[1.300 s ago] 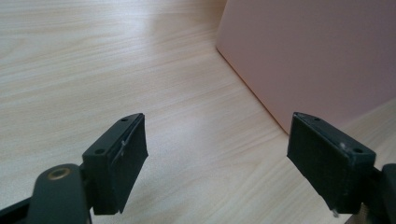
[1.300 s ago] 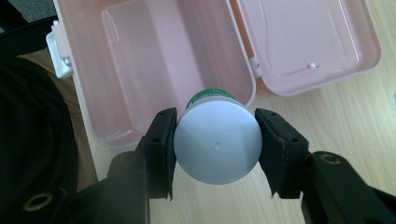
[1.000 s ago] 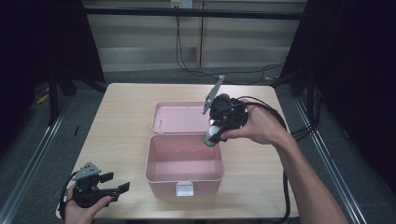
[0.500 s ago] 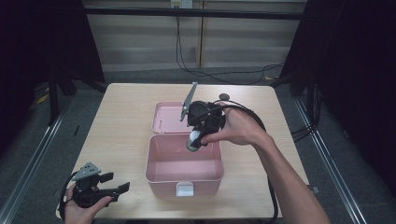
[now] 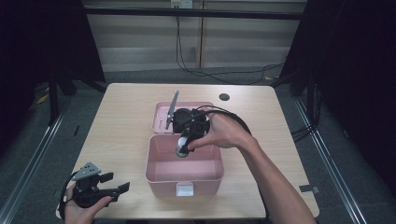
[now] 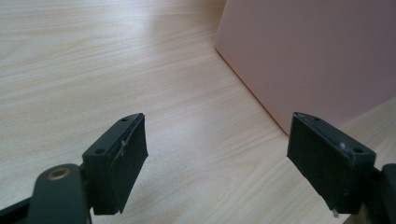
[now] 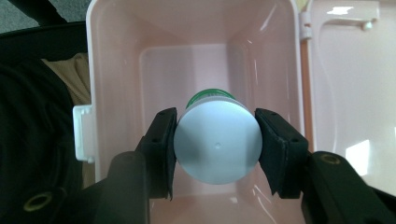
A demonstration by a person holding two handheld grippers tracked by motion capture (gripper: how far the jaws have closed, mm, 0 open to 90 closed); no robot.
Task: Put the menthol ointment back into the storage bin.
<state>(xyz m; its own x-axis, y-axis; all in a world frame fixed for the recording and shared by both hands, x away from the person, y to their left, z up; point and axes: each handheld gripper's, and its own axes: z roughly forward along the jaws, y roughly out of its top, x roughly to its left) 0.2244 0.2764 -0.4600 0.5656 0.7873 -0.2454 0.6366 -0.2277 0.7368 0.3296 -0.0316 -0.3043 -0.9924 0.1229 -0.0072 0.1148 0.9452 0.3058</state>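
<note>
A pink plastic box (image 5: 184, 173) stands open in the middle of the table, its lid (image 5: 161, 122) laid flat behind it. My right gripper (image 5: 183, 148) points down over the box's back part, shut on a small bottle (image 7: 217, 141) with a white cap and a green band. The bottle (image 5: 182, 150) hangs above the box's bare inside (image 7: 154, 70). My left gripper (image 5: 120, 189) rests open at the table's front left, beside the box's left wall (image 6: 317, 56), with nothing between its pads (image 6: 122, 161).
A dark round hole (image 5: 224, 97) sits in the tabletop at the back right. The box's white latch (image 5: 185, 189) faces the front edge. Cables (image 5: 205, 74) run across the floor behind the table. A dark sleeve (image 7: 32, 140) lies past the box's latch side.
My right gripper has carried the bottle leftward and toward me, from beside the lid's right end to over the open box. The left gripper has stayed put.
</note>
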